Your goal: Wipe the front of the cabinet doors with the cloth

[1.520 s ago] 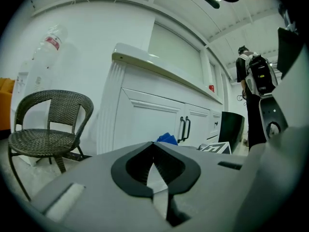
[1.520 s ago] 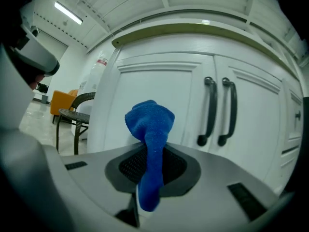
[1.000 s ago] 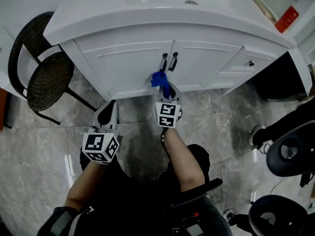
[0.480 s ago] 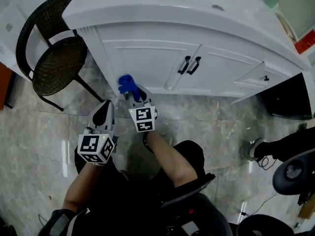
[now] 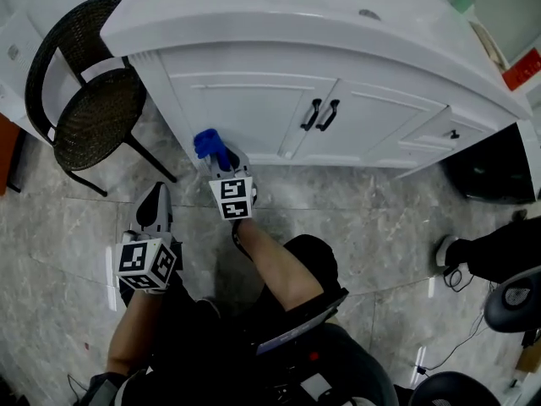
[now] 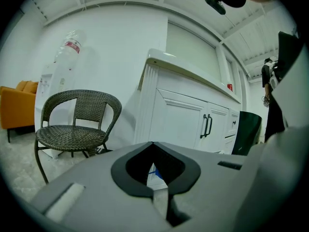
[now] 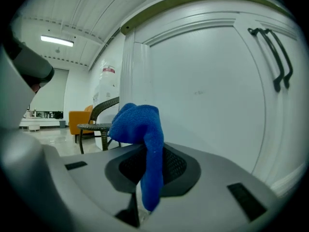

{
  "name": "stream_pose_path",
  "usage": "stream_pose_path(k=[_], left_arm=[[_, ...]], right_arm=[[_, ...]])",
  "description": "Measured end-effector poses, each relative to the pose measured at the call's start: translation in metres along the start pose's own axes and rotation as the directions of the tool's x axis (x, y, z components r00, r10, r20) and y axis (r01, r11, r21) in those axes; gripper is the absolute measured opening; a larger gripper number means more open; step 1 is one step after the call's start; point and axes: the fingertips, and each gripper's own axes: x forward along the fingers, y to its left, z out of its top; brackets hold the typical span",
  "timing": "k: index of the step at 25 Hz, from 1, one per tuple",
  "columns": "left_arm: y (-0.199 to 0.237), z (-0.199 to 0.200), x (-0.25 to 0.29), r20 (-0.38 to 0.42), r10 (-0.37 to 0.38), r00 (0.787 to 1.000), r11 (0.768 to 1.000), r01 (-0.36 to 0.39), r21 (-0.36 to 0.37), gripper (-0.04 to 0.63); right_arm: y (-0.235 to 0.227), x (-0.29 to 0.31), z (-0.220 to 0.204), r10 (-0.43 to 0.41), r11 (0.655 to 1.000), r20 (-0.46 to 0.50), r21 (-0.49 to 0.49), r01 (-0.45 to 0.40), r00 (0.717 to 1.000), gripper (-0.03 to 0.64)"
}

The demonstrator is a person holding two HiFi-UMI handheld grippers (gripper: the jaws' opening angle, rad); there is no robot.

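Right gripper (image 5: 218, 161), fingers clenched on the blue cloth (image 5: 207, 145), at the bottom of the left cabinet door (image 5: 245, 108), well to the left of and below the pair of black handles (image 5: 319, 114). In the right gripper view, the cloth (image 7: 140, 124) is pinched by one narrow fold; most of it bunches loose above the right gripper (image 7: 145, 178), close to the door panel (image 7: 203, 95).

Left gripper (image 5: 156, 194) hangs low over the floor, farther from the handles than the right one. Its fingers are pressed together with nothing between them, as the left gripper view (image 6: 154, 173) confirms.

Risks, as judged from here:
- With so little cloth in the pinch, you may drag it out of the fingers if you press hard on the door.
- If the bunch folds aside, the bare fingers could scrape the paint.
- The stroke is at the door's far edge from the handles. Carry it further and you would likely run off onto the corner post, towards the wicker chair (image 5: 93, 100).

Compared with one second ago, the cloth has travelled from just below the handles to the door's lower far corner. In the last half second it has barely shifted, while your left gripper has drawn back from the cabinet.
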Motion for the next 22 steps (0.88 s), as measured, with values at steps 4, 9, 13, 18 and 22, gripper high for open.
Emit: stream_pose_path(k=[4, 9, 13, 18, 22], left_arm=[[-0.02, 0.001, 0.011, 0.002, -0.056, 0.998, 0.998, 0.056, 0.0, 0.003], [-0.057, 0.002, 0.025, 0.002, -0.138, 0.99, 0.99, 0.138, 0.013, 0.003], [-0.078, 0.002, 0.03, 0.0, -0.185, 0.983, 0.982, 0.185, 0.028, 0.003], [-0.089, 0.001, 0.032, -0.001, -0.203, 0.979, 0.979, 0.203, 0.029, 0.003], [-0.093, 0.002, 0.032, 0.002, -0.205, 0.979, 0.978, 0.205, 0.03, 0.003]], right_arm=[[-0.052, -0.023, -0.005, -0.113, 0.994, -0.009, 0.015, 0.113, 0.994, 0.049], [-0.115, -0.056, -0.014, -0.225, 0.974, -0.026, 0.009, 0.225, 0.974, 0.049], [-0.162, -0.081, -0.023, -0.309, 0.951, -0.033, 0.018, 0.31, 0.95, 0.049], [-0.207, -0.114, -0.036, -0.415, 0.902, -0.047, 0.105, 0.418, 0.908, 0.049], [-0.223, -0.126, -0.039, -0.448, 0.882, -0.056, 0.136, 0.452, 0.892, 0.049]])
